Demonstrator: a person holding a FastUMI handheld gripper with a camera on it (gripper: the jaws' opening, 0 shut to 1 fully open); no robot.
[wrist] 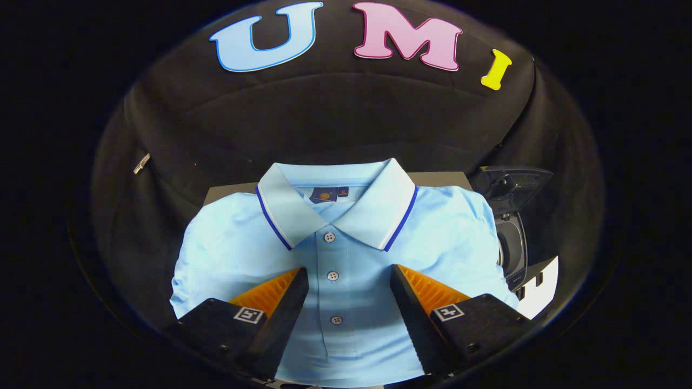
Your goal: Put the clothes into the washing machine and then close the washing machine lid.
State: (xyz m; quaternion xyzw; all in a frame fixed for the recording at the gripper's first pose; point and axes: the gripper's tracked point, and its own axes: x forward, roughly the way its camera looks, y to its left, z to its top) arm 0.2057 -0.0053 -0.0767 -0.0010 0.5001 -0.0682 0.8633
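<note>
**Claw spread wide over the folded polo shirt**

While the claw (348, 281) hangs low in the frame with its two fingers (281, 308) parted wide, it grips nothing: the gap between the tips is bare of anything but cloth seen from above. That cloth is the light blue polo shirt (346, 254), lying folded and face up in the centre of the frame, its button placket (332, 275) running straight down between the fingers. Whether the fingertips touch the fabric or hover just over it cannot be told.

Further up the frame, the collar (335, 205) lies spread flat, edged with a dark blue and white stripe, and a small dark label shows inside the neck. The shirt rests on a grey worktop (438, 178), of which a thin strip shows behind the shoulders.

At the right of the frame, just beside the shirt's sleeve, stands the washing machine (513, 248), its dark lid (511, 183) raised and its round opening turned toward the shirt. Beyond all this hangs the black cloth wall (324, 119).
</note>
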